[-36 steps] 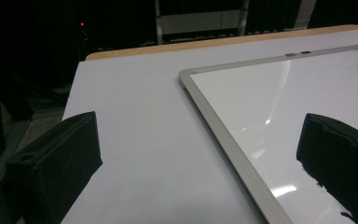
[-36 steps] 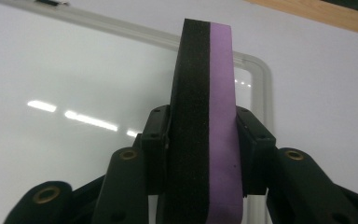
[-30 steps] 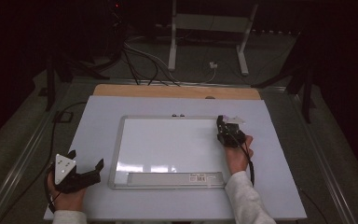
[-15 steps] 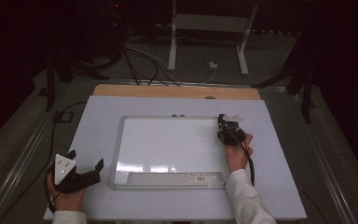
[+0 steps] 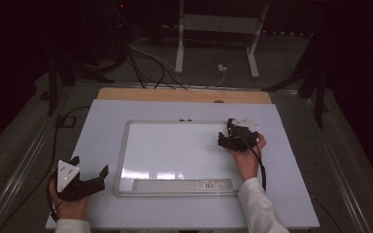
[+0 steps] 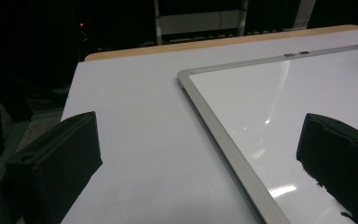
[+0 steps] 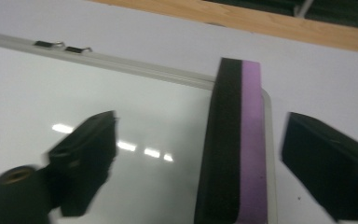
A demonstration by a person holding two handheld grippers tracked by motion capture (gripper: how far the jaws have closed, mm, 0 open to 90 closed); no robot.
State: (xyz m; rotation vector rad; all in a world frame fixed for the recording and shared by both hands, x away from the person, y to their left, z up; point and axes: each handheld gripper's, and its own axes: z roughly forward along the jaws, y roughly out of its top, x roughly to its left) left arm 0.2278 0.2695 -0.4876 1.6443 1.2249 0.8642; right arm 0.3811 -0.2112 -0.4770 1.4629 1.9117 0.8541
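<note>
The person is sitting at a table covered with a white sheet (image 5: 102, 126), and a framed whiteboard (image 5: 175, 150) is lying flat in the middle of it. The right gripper (image 5: 235, 138) is resting over the right edge of the whiteboard, near its far right corner. Its jaws have just been opening and are now standing wide. Between them an eraser (image 7: 237, 149), black on one side and purple on the other, is standing on its long edge along the right frame of the board. In the right gripper view the pads are not pressing on the eraser; there is a clear gap on both sides. Two small clips (image 7: 63, 46) are sitting on the far frame of the whiteboard.

The left gripper (image 5: 85, 182) is lying on the sheet just beside the near left corner of the whiteboard. Its jaws are also standing wide, with nothing between them except the sheet and the frame of the board.
</note>
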